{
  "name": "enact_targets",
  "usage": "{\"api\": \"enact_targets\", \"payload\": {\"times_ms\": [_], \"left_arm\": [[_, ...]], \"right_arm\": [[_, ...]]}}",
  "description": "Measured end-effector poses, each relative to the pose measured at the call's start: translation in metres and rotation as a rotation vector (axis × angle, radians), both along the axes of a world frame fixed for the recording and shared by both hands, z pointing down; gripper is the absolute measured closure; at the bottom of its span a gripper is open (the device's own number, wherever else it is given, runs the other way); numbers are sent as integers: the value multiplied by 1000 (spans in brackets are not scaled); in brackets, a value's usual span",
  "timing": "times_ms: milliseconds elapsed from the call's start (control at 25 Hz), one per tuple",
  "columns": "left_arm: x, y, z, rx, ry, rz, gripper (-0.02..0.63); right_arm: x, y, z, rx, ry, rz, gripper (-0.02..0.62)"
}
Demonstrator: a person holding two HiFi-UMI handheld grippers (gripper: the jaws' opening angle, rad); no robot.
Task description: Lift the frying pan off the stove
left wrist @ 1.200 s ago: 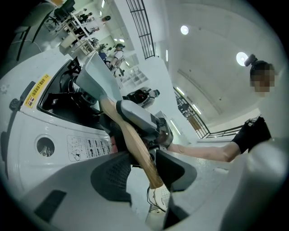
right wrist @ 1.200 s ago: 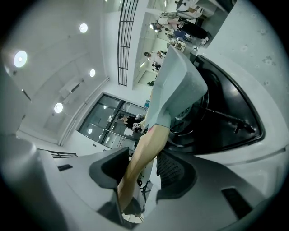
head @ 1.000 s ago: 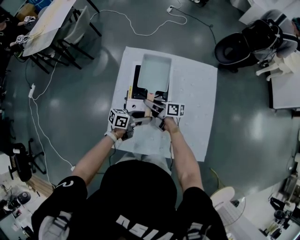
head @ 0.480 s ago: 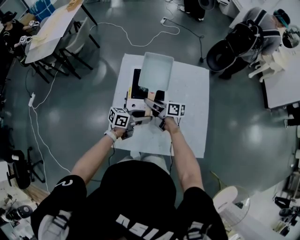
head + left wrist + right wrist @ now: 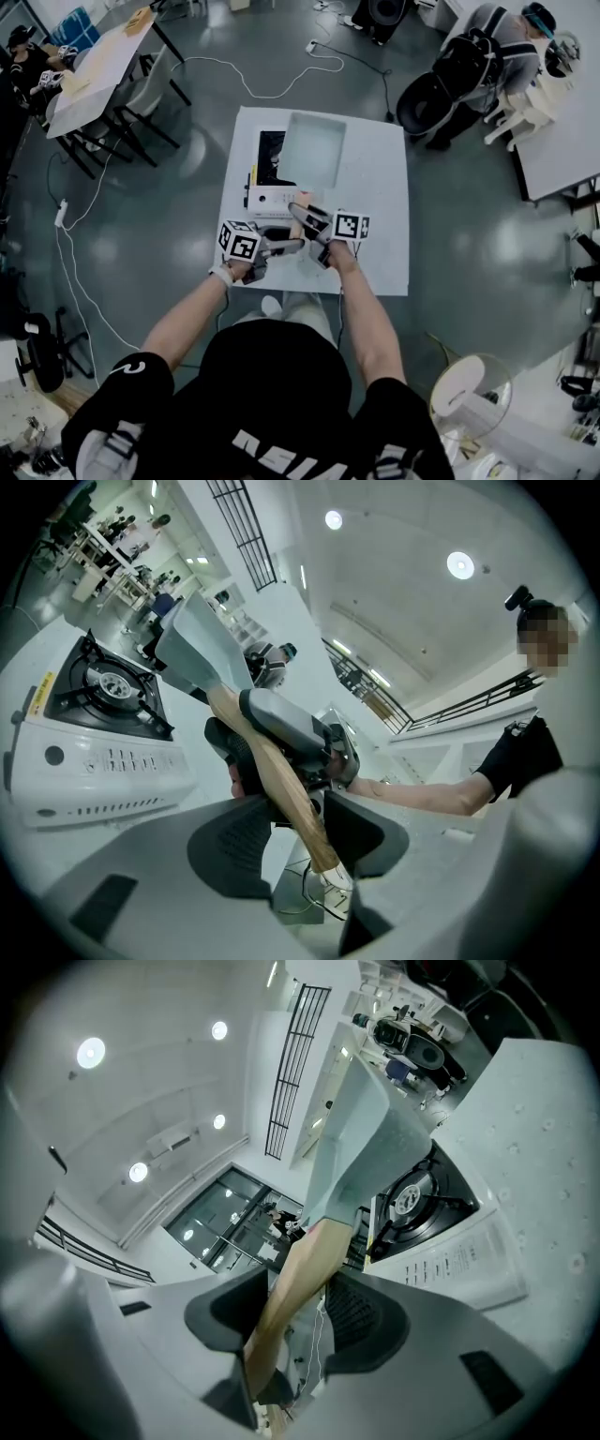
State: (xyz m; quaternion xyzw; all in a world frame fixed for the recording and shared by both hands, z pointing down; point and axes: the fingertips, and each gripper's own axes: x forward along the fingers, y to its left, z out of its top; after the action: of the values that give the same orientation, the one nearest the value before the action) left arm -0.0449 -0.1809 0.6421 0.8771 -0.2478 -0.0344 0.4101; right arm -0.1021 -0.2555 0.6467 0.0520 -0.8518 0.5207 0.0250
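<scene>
The pale rectangular frying pan hangs tilted above the white portable gas stove, clear of the black burner. Its wooden handle points toward me. My right gripper is shut on the handle close to the pan. My left gripper is shut on the handle's end. In the left gripper view the handle runs between the left gripper's pads, with the pan above the stove. In the right gripper view the handle is pinched by the right gripper below the pan.
The stove stands on a white table on a grey floor. A white cable trails on the floor behind it. A long table with chairs stands far left, and a person sits with dark bags far right.
The pan has risen and drifted right, so the burner now shows to its left. Both grippers keep their hold on the handle.
</scene>
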Motion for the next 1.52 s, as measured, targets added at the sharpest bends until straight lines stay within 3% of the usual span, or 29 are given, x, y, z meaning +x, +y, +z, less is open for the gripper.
{"api": "enact_targets", "payload": {"times_ms": [640,960,1520], "left_arm": [[113,56,5,-26,17,272,433],[177,68,2,-26,17,364,433],[185,69,1,-35,11,399,431]], "right_arm": [[133,41,5,15,20,251,410],[205,51,3,6,28,350,410],[217,51,4,1,31,392,411]]}}
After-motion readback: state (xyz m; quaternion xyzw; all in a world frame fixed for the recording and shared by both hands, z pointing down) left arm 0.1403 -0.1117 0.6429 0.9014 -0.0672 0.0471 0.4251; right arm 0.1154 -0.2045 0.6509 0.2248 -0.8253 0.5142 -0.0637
